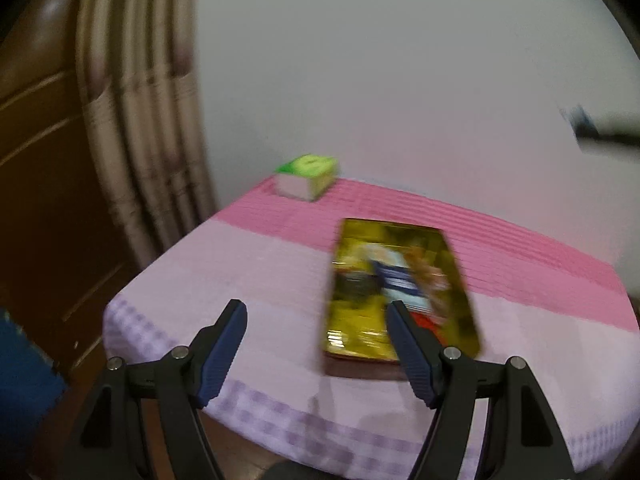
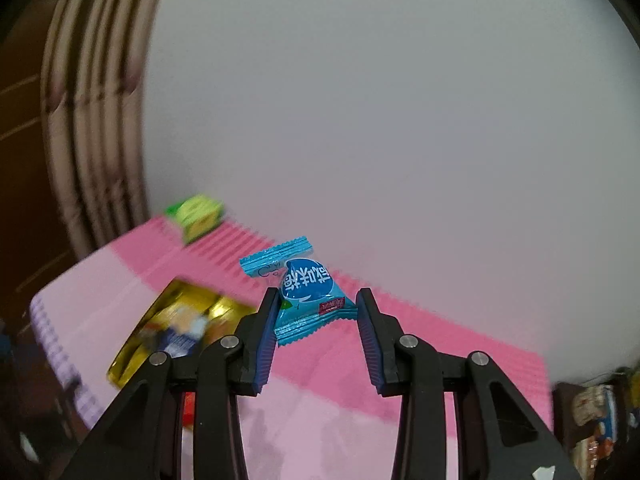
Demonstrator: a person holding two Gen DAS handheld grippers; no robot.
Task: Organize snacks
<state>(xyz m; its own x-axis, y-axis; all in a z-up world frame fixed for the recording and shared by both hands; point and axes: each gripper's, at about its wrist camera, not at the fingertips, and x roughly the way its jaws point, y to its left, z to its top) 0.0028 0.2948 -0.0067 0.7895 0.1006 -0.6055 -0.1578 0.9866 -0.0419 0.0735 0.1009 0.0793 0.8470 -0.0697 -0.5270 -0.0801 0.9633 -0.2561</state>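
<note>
A gold tin box [image 1: 400,292] with a printed lid lies flat on the pink and lilac cloth of the table [image 1: 260,264]. My left gripper [image 1: 316,308] is open and empty above the table's near edge, its right finger over the box's near end. My right gripper [image 2: 316,300] is shut on a small blue candy packet [image 2: 304,292] and holds it in the air above the table. The gold box also shows in the right wrist view [image 2: 176,324], below and left of the packet. The right gripper appears blurred at the far right of the left wrist view [image 1: 600,132].
A green and white box [image 1: 306,176] stands at the table's far left corner, also in the right wrist view [image 2: 198,216]. A curtain [image 1: 140,120] and a brown door [image 1: 40,160] are on the left. More snack packs [image 2: 600,412] sit off the table's right side.
</note>
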